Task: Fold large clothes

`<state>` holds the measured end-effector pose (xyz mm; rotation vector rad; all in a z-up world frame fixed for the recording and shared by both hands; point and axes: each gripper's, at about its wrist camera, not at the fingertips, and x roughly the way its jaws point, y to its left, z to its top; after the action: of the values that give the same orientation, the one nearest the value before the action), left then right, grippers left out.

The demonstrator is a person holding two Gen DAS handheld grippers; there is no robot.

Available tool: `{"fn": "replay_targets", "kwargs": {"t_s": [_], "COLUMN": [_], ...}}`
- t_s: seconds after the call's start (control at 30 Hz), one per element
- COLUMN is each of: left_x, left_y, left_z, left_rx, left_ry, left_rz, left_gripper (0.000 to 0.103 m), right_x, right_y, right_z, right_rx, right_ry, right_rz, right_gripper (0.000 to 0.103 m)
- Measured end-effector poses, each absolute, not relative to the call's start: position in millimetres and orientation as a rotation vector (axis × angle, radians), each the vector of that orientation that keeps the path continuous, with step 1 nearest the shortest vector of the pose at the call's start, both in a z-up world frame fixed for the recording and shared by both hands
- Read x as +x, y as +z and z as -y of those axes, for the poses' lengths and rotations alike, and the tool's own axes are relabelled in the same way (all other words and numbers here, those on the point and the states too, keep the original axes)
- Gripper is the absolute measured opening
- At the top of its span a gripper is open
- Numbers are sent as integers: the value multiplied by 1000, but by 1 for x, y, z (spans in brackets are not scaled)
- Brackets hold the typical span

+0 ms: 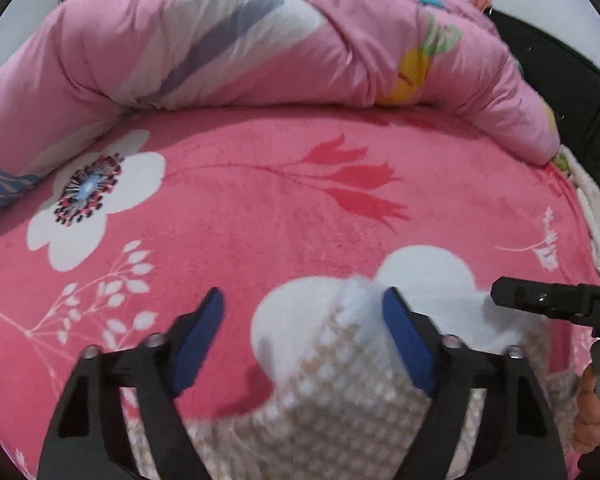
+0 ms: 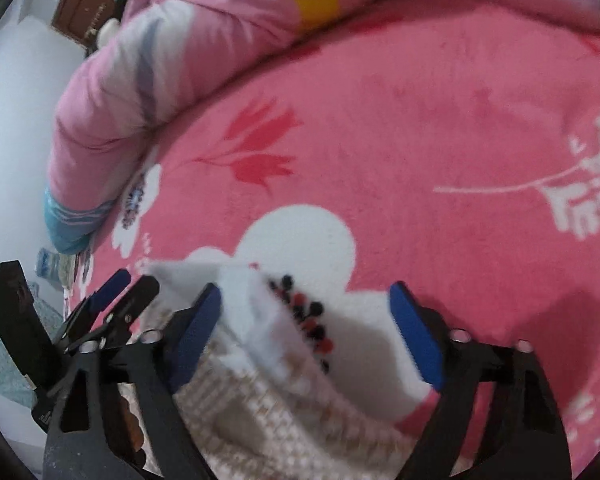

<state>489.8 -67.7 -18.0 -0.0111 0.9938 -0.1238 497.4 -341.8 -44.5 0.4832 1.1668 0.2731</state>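
Both grippers stood over a garment edge on the pink bed.

Left wrist view: the left gripper (image 1: 302, 312) had open jaws; the checked garment (image 1: 332, 392) lay between them on the blanket (image 1: 260, 208), brushing the right pad only. Right wrist view: the right gripper (image 2: 306, 312) straddled the garment (image 2: 268, 400), jaws apart, pads not pressing it.

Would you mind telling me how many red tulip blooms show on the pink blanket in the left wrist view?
3: the upper bloom, the middle bloom and the lower bloom, fanned from one stem; others may hide under the quilt.
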Motion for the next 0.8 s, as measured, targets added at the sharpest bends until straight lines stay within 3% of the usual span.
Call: {"fn": "replay_targets", "kwargs": {"t_s": [0.03,0.1,0.13,0.17,0.2,0.4,0.57,0.67,0.8], "left_x": [494,497,496,493,488,426,344,302,267], "left_y": [-24,-29,-29,-27,-22,35,60,49,19], "left_z": [68,68,70,72,75,78,62,53,43], "left_rx": [-14,-31,-39,-36,-8,117,204,240,259], "left_ry": [-141,-179,-206,-222,-224,-326,-412,-435,-443], "left_rz": [-1012,-1037,-1041,-1038,-1016,-875,-800,-789,-790], "left_gripper": [63,35,27,15,13,11,11,11,11], "right_x": [496,490,486,481,478,416,349,311,273], "right_y": [-45,-44,-40,-32,-27,24,33,24,45], "right_z": [341,338,335,333,330,310,297,293,302], "right_rx": [487,488,479,459,441,253,122,64,55], "right_ry": [279,317,330,339,345,418,449,440,462], "right_rz": [-1166,-1140,-1124,-1106,-1094,-994,-947,-966,-886], "right_gripper": [52,25,13,13,12,11,12,20,45]}}
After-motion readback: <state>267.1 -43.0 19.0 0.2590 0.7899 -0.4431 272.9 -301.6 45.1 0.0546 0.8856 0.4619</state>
